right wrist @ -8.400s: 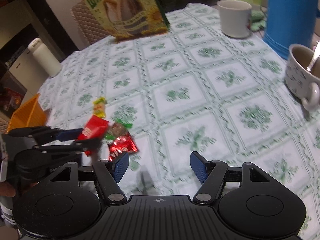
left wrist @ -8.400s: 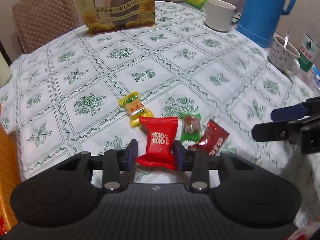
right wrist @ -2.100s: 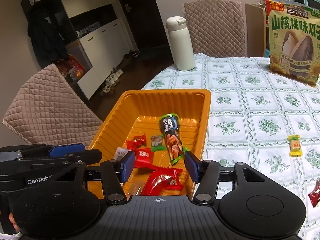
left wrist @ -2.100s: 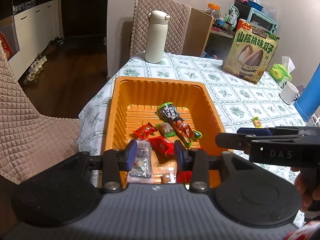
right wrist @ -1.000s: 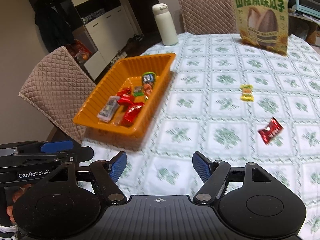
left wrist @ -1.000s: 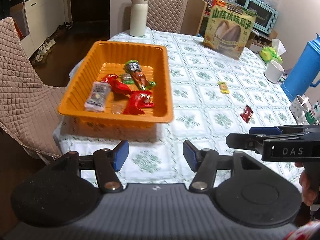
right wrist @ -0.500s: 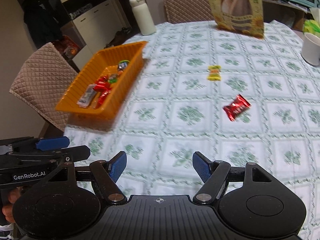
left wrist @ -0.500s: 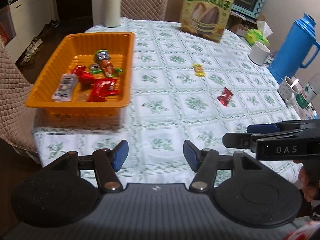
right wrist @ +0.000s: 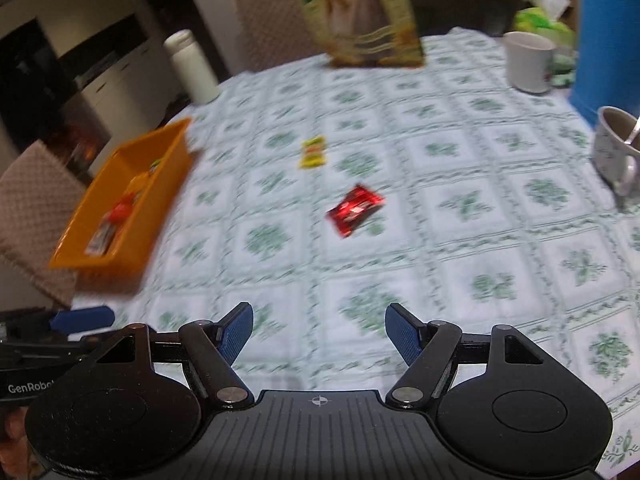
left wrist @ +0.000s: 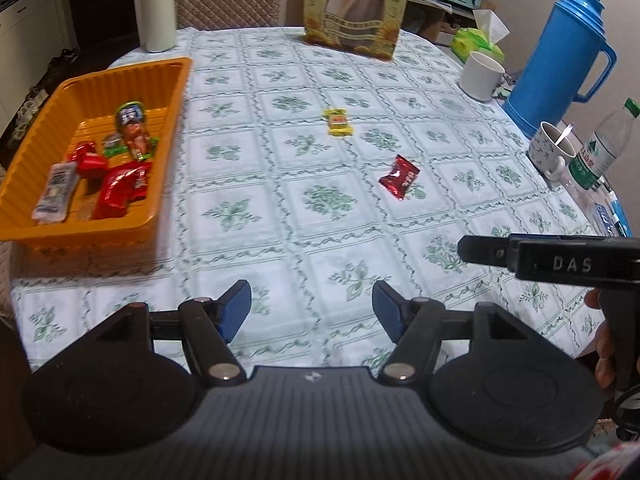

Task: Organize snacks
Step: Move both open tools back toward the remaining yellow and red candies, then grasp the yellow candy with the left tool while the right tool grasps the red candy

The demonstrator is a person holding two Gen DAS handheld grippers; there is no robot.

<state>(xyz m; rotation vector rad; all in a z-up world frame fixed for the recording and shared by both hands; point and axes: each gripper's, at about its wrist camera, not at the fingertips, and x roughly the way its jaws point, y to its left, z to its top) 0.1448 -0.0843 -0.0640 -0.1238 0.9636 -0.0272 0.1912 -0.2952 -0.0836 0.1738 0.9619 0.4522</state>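
Note:
A red wrapped candy [left wrist: 399, 177] [right wrist: 354, 209] and a yellow wrapped candy [left wrist: 339, 121] [right wrist: 313, 153] lie loose on the green-patterned tablecloth. The orange basket [left wrist: 168, 92] [right wrist: 168, 152] at the left holds several wrapped snacks. My left gripper [left wrist: 311, 312] hangs over the near table edge, its jaws opening, nothing between them. My right gripper [right wrist: 319, 332] is open and empty, well short of the red candy. The right gripper's fingers [left wrist: 520, 254] show at the right of the left wrist view, and the left gripper's blue pad [right wrist: 82, 317] at the left of the right wrist view.
A large sunflower-seed bag [left wrist: 356, 4] stands at the back, a white flask [left wrist: 157, 8] at the back left. A white mug [left wrist: 481, 75], blue thermos jug [left wrist: 560, 56], patterned cup with spoon [left wrist: 551, 148] and water bottle [left wrist: 604, 148] line the right edge. Quilted chairs surround the table.
Both grippers have swung right, away from the basket and over the table; the loose candies now lie ahead and nearer. The left jaws stand wider than before.

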